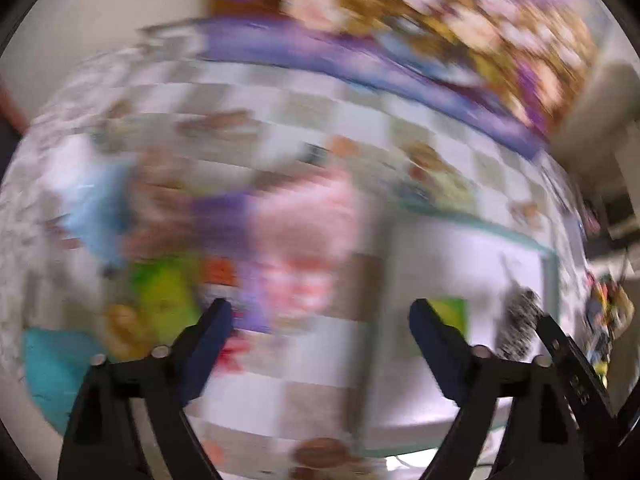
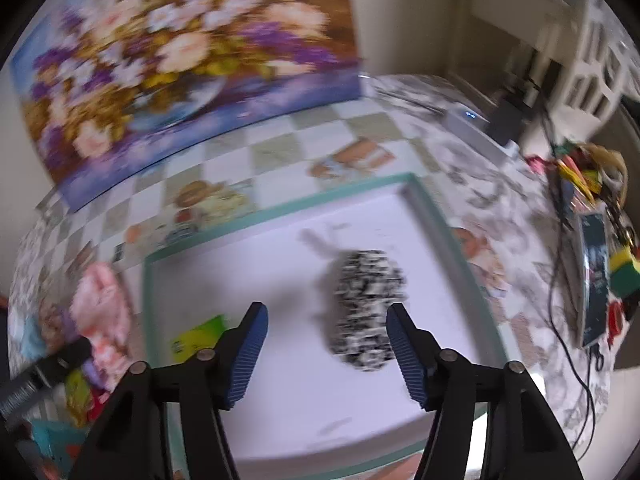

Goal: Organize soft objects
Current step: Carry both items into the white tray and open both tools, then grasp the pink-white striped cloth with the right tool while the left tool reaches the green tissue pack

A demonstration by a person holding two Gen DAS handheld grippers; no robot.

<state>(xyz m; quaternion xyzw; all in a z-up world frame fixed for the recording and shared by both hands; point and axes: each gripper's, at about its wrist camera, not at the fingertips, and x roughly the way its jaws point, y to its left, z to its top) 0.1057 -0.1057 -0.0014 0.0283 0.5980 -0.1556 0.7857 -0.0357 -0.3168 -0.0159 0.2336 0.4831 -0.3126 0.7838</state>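
Soft items lie heaped on the checkered tablecloth (image 2: 280,148) beyond the tray's left edge: a light blue piece (image 1: 96,216), a pink plush (image 2: 102,304), a green-yellow item (image 1: 164,292) and a teal cloth (image 1: 56,364) nearest the camera, all badly blurred in the left wrist view, so their exact number cannot be told. Left gripper (image 1: 320,312) stands wide apart over this heap with nothing between its pads; it grips nothing. White tray (image 2: 424,200) with a teal rim sits to the right of the heap, and inside it lie a small green-yellow piece (image 2: 198,336) close to its left edge and a black-and-white speckled item (image 2: 364,312) nearer its middle. Right gripper (image 2: 326,320) hangs above the tray, jaws parted and empty, the speckled item just beside its right finger but not pinched. Cables and bright oddments (image 2: 588,172) crowd the table's right edge. Judgement: work is at an early-to-middle stage, two items being placed in the tray and the heap at the left remaining to be carried over.
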